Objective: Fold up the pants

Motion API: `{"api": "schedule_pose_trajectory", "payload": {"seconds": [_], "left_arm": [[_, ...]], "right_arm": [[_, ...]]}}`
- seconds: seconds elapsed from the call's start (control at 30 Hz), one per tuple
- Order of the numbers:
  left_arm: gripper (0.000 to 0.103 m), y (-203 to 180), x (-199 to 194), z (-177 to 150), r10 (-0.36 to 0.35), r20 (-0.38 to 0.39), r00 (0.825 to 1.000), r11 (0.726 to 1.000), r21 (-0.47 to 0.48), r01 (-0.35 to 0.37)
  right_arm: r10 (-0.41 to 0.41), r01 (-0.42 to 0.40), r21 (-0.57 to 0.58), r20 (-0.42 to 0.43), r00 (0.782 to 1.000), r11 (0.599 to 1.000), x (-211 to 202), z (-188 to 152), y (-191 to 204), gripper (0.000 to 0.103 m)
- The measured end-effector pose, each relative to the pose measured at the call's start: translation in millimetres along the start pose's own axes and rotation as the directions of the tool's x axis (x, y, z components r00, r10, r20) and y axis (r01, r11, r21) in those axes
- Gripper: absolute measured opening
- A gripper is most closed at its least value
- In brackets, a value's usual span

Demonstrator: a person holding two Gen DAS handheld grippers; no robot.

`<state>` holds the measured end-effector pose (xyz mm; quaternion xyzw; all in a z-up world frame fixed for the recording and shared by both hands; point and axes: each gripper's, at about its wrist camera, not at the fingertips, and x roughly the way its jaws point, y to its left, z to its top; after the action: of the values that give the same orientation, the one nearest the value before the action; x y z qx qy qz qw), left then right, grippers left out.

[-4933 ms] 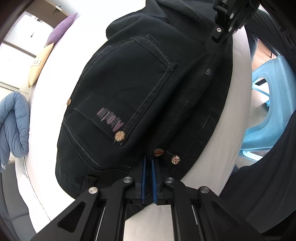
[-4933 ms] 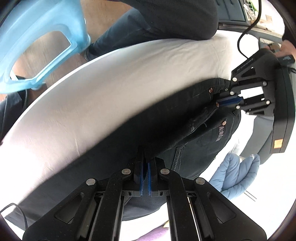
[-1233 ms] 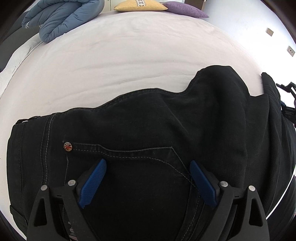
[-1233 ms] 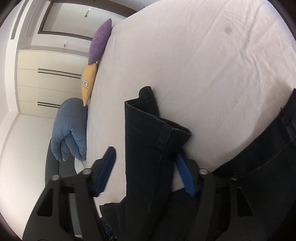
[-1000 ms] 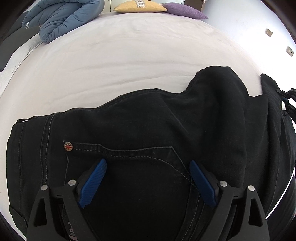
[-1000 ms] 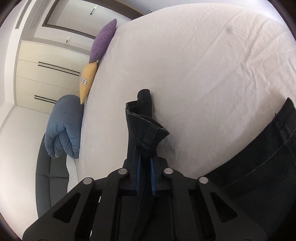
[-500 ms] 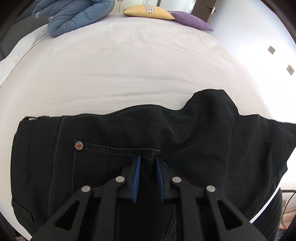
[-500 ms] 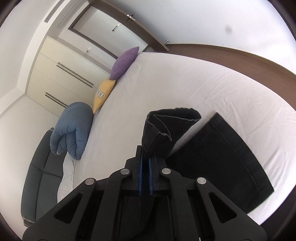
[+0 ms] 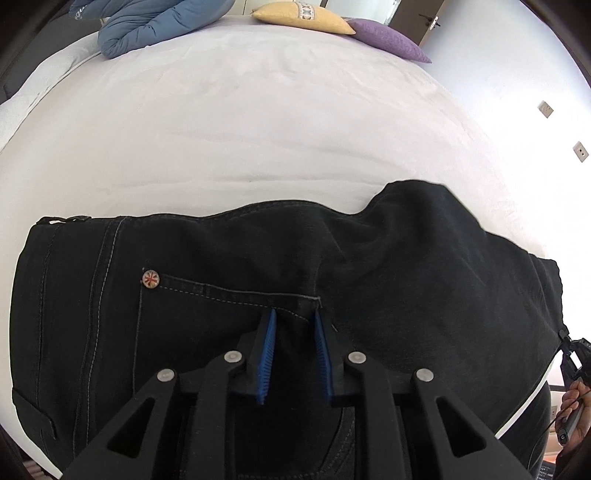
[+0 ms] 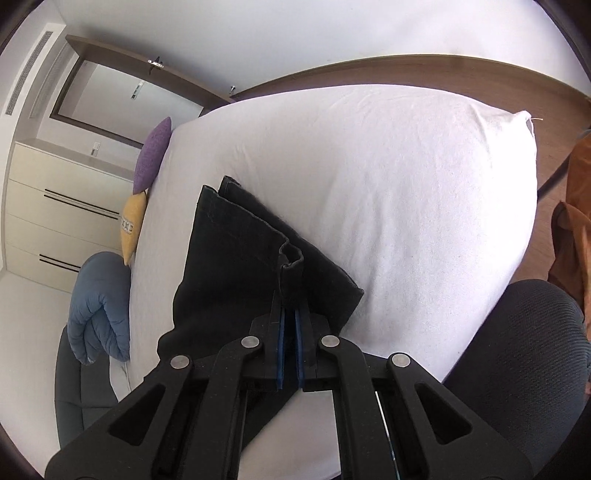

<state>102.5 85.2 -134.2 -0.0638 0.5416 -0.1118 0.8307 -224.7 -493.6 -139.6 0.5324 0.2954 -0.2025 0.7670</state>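
Your right gripper (image 10: 289, 317) pinches the black jeans' hem (image 10: 291, 266), your left gripper (image 9: 293, 325) seemingly pinches the seat, legs stretching rightward.

Pants (image 9: 406, 280): lower part hidden behind left tongs (image 9: 293, 325) and cut off at the left wrist view's bottom edge; fabric pinched between their pads not discernible, black on black.
Pants, right wrist view: waist end concealed under right tongs (image 10: 290, 321).
Blue duvet (image 9: 147, 26): top cropped.
Hand (image 9: 574, 406): mostly out of picture, object held indistinct.
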Motion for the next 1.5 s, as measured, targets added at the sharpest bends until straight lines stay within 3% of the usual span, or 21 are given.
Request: {"api": "schedule_pose_trajectory", "payload": {"seconds": [0.2, 0.4, 0.83, 1.0, 1.07, 1.13, 1.23, 1.27, 1.3, 1.37, 1.4, 1.47, 1.5], "left_arm": [[0.021, -6.2, -11.9, -4.8, -0.012, 0.007, 1.000, 0.997, 0.075, 0.012], [0.025, 1.4, 5.5, -10.1, -0.033, -0.022, 0.999, 0.999, 0.030, 0.034], [0.025, 17.1, 0.8, -18.3, -0.049, -0.010, 0.999, 0.998, 0.035, 0.050], [0.026, 8.5, -2.4, -21.3, -0.057, -0.001, 0.998, 0.998, 0.031, 0.057], [0.034, 12.2, -8.6, -26.1, -0.078, 0.006, 0.997, 0.997, 0.030, 0.078], [0.038, 11.4, -8.6, -28.4, -0.089, 0.010, 0.996, 0.995, 0.037, 0.088], [0.039, 8.1, -5.5, -29.3, -0.080, 0.017, 0.997, 0.996, 0.041, 0.079], [0.042, 8.5, -6.2, -30.4, -0.084, 0.020, 0.996, 0.996, 0.034, 0.084], [0.044, 7.6, -5.6, -30.5, -0.088, 0.021, 0.996, 0.996, 0.030, 0.087], [0.049, 3.6, -4.1, -30.7, -0.085, 0.024, 0.996, 0.996, 0.035, 0.084], [0.051, 1.8, -3.8, -31.3, -0.083, 0.025, 0.996, 0.996, 0.041, 0.081], [0.055, -3.9, -2.9, -32.3, -0.070, 0.027, 0.997, 0.996, 0.059, 0.069], [0.056, -6.5, -2.6, -33.0, -0.060, 0.028, 0.998, 0.996, 0.068, 0.058]], "right_arm": [[-0.003, 0.003, 0.036, 0.006, 1.000, 0.999, -5.6, -2.3, -8.5, 0.003], [0.007, -0.004, 0.080, -0.043, 0.999, 0.997, 12.7, -1.9, -26.3, 0.002], [-0.029, 0.029, 0.063, 0.004, 1.000, 0.998, 16.2, -3.5, -30.1, 0.001], [0.009, -0.007, 0.114, -0.019, 1.000, 0.993, 16.6, -0.5, -39.7, 0.001], [0.040, -0.036, 0.145, -0.030, 0.999, 0.989, 12.6, 1.4, -44.7, 0.004], [-0.003, 0.005, 0.139, -0.013, 1.000, 0.990, 2.4, 3.7, -41.4, 0.007], [-0.139, 0.125, 0.166, 0.075, 0.987, 0.978, -27.1, 8.4, -39.6, 0.013], [-0.144, 0.125, 0.191, 0.094, 0.985, 0.974, -37.6, 8.6, -37.4, 0.013], [-0.101, 0.084, 0.150, 0.104, 0.989, 0.985, -42.4, 8.4, -25.2, 0.014], [-0.032, 0.033, -0.024, 0.032, 0.999, 0.999, -31.1, 2.3, 17.4, 0.014], [0.013, -0.019, -0.122, -0.049, 0.999, 0.992, -17.2, -8.4, 45.8, 0.014], [0.090, -0.145, -0.243, -0.226, 0.970, 0.959, 15.4, -38.2, 92.2, 0.014], [0.122, -0.218, -0.281, -0.321, 0.939, 0.935, 36.6, -58.4, 113.5, 0.014]]}}
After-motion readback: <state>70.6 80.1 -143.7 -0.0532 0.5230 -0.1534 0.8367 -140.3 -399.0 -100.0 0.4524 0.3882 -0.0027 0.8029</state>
